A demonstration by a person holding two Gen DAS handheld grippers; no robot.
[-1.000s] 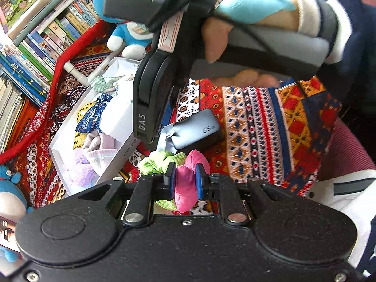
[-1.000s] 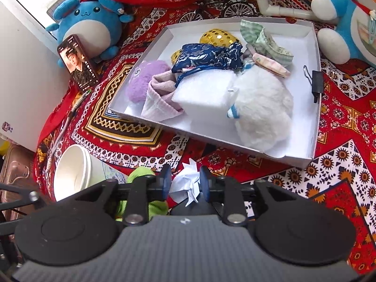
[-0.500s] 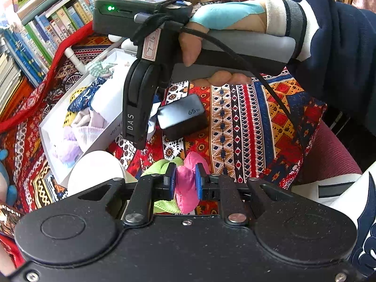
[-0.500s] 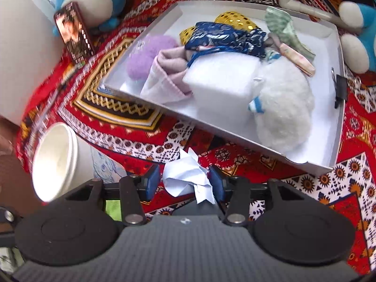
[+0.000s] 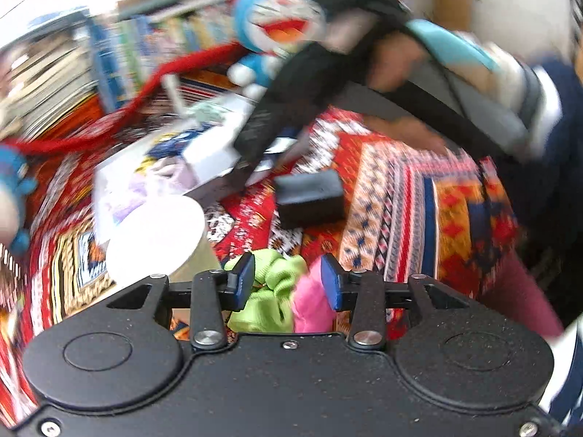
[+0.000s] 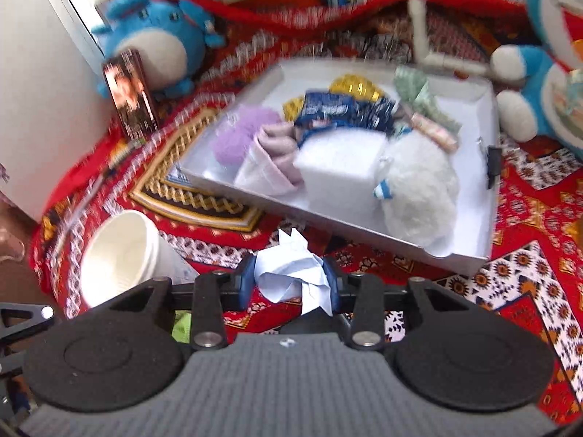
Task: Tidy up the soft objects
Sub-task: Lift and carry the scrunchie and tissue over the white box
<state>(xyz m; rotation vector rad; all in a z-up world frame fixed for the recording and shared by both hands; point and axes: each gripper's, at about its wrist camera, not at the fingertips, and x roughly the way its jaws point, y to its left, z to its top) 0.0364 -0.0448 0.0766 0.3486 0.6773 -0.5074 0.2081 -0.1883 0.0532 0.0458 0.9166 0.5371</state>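
In the left wrist view, motion-blurred, the left hand-held gripper (image 5: pixel 288 280) sits at the bottom centre; its jaws have just been opening and now stand spread, with a soft toy between them, a lime-green part (image 5: pixel 271 291) to the left and a pink part (image 5: pixel 309 304) to the right. The pink part lies against the right pad, and the left pad shows a narrow gap beside the green, so nothing is squeezed. Above it on the patterned cloth (image 5: pixel 419 218) lies a black block (image 5: pixel 309 202), a white paper cup (image 5: pixel 156 233) stands at left centre, and the person's other hand (image 5: pixel 408 69) with its tool crosses the upper right. In the right wrist view, the right hand-held gripper (image 6: pixel 289 287) at bottom centre has just been closing and pinches a crumpled white paper (image 6: pixel 289 273) between both pads. Beyond it, in mid-frame, the white tray (image 6: pixel 481 225) holds a fluffy white ball (image 6: pixel 419 196), a white foam block (image 6: pixel 339 171), a purple pom (image 6: pixel 237 134) and folded cloths. The paper cup (image 6: pixel 120 251) is at lower left.
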